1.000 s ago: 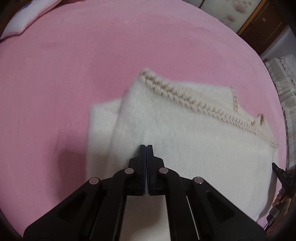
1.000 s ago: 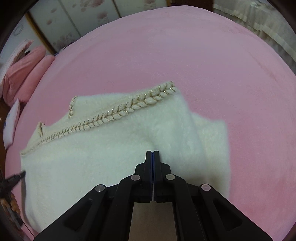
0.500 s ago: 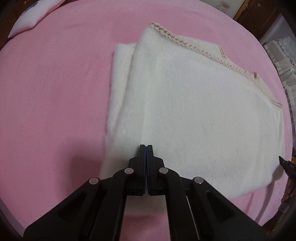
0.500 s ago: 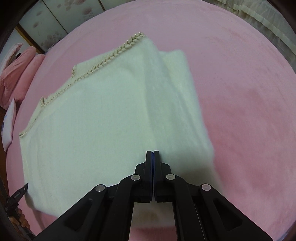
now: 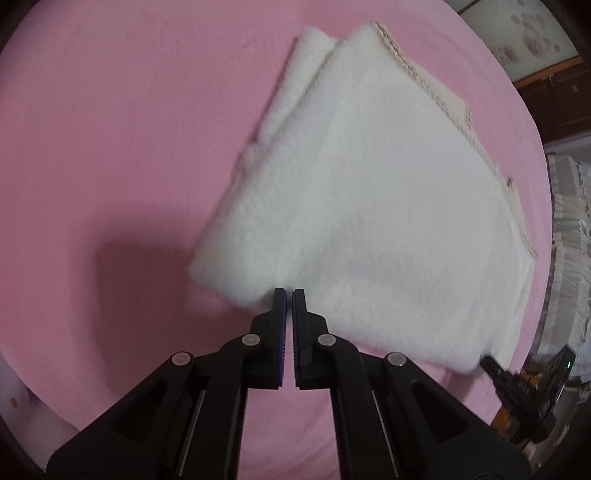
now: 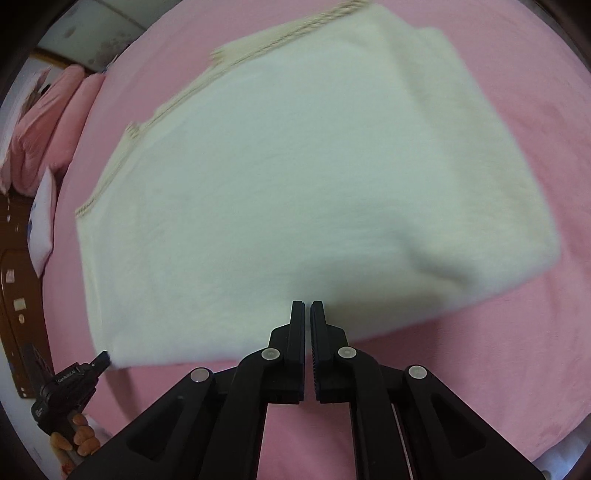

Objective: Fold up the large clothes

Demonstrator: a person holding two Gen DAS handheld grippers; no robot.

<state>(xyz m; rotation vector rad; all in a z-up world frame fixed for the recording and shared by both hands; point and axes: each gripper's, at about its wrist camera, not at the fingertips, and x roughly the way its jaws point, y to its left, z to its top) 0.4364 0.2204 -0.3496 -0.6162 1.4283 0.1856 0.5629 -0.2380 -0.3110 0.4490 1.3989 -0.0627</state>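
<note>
Looking down along our left gripper [image 5: 289, 293], we see its two black fingers [image 5: 279, 306] drawn almost together with only a thin slit between them and nothing caught there. Their tips sit just at the near edge of the folded white fleece garment [image 5: 369, 206], but the frame is blurred and we cannot tell whether they touch it. Our right gripper [image 6: 307, 305] is in the same state: fingers [image 6: 297, 321] nearly shut, a narrow gap, nothing between them, tips at the garment's [image 6: 280, 184] near edge.

Both tools point steeply down at the bed [image 5: 110, 147]. In the right wrist view the left gripper [image 6: 100, 360] comes in from the lower left, a hand [image 6: 79, 434] wrapped around its handle, its tip at the near left corner of the garment. In the left wrist view the right gripper [image 5: 489, 363] shows at the lower right, its tip at the garment's near right corner.

The garment lies folded flat on the pink bed cover, a braided trim [image 6: 295, 27] running along its far edge and a second layer peeking out along one side. It lies toward the near edge of the bed. Pink pillows [image 6: 48, 122] are piled at the bed's left end in the right wrist view.
</note>
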